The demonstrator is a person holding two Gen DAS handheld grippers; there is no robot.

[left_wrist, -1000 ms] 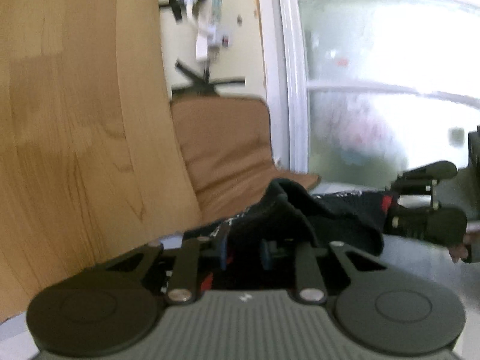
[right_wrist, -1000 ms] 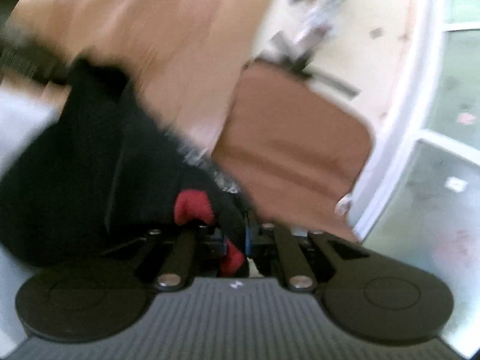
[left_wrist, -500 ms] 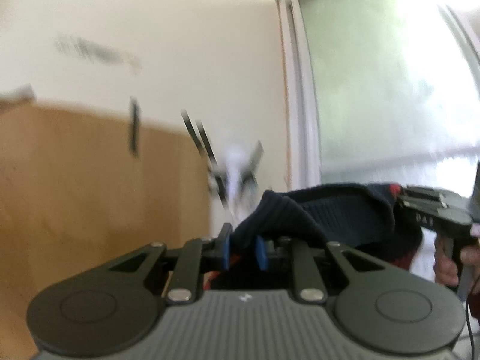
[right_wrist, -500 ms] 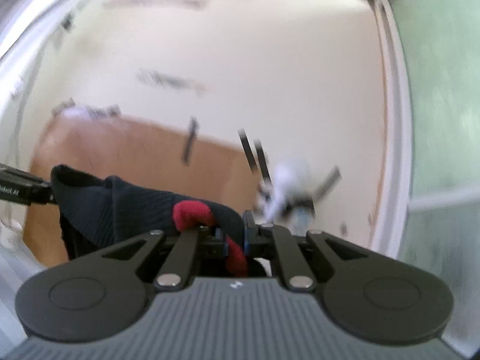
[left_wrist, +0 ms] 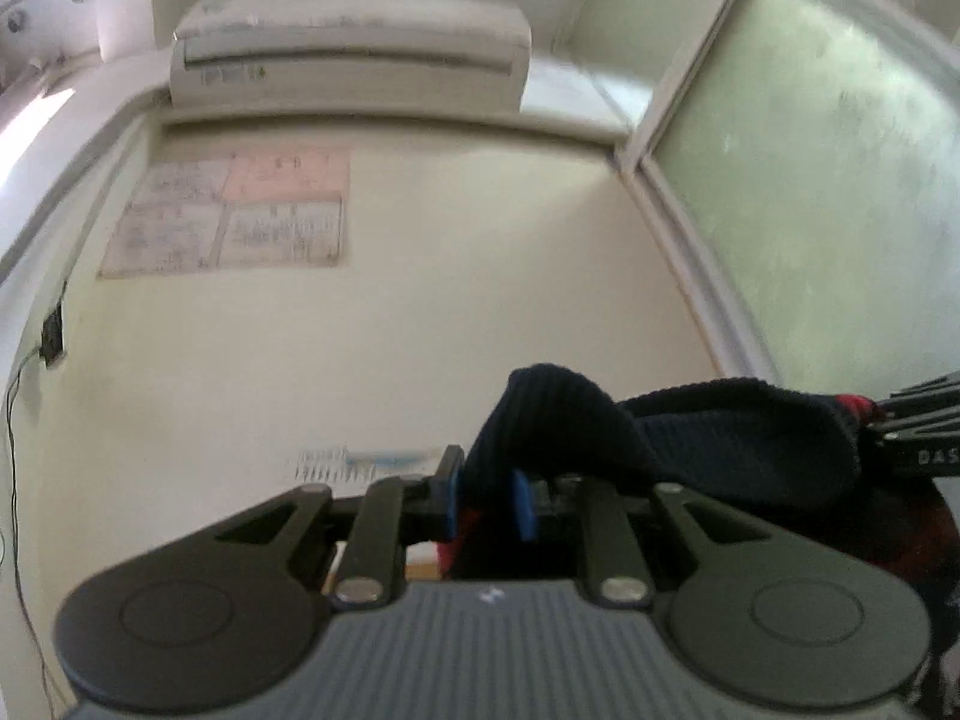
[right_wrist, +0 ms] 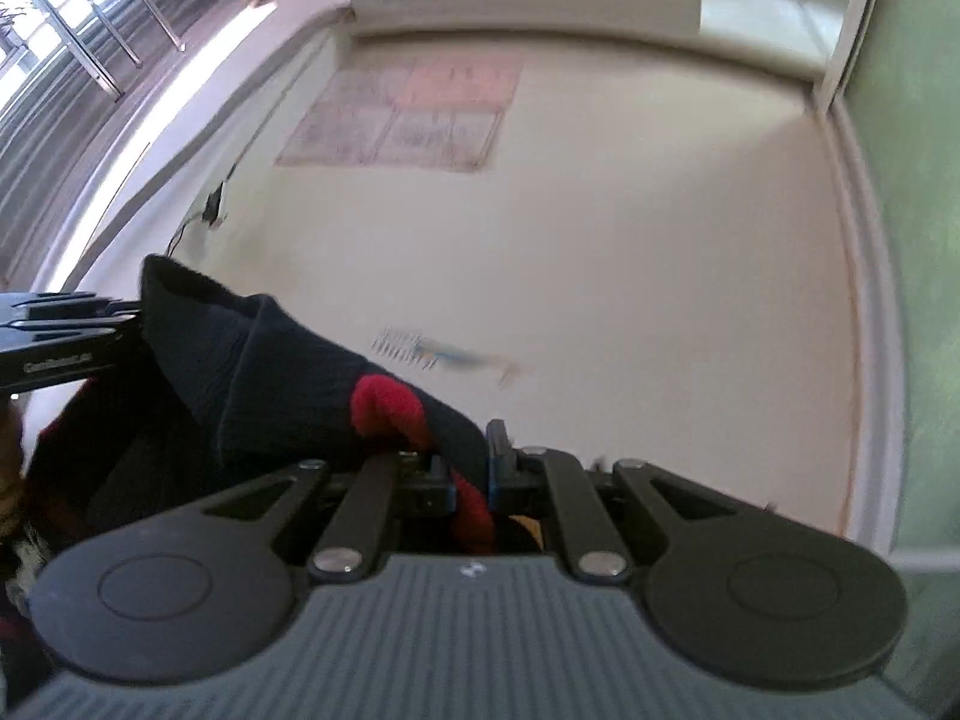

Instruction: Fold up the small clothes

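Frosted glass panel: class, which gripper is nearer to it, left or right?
Right. Both clamp the dark garment; the right gripper is on the side of the glass panel, and the left gripper is farther off, with the right one between.

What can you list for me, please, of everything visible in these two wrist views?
garment: one, dark navy with red trim, stretched in the air between both tools.
air conditioner: one, off-white, high on the wall.
posters: a block of four sheets, pale pink and white, below the air conditioner.
glass panel: one, frosted green, right of the wall.
cable: one, black, hanging from a wall socket on the left.
left tool: black, blue pads, shut on the garment.
right tool: black, shut on the garment's red trim.
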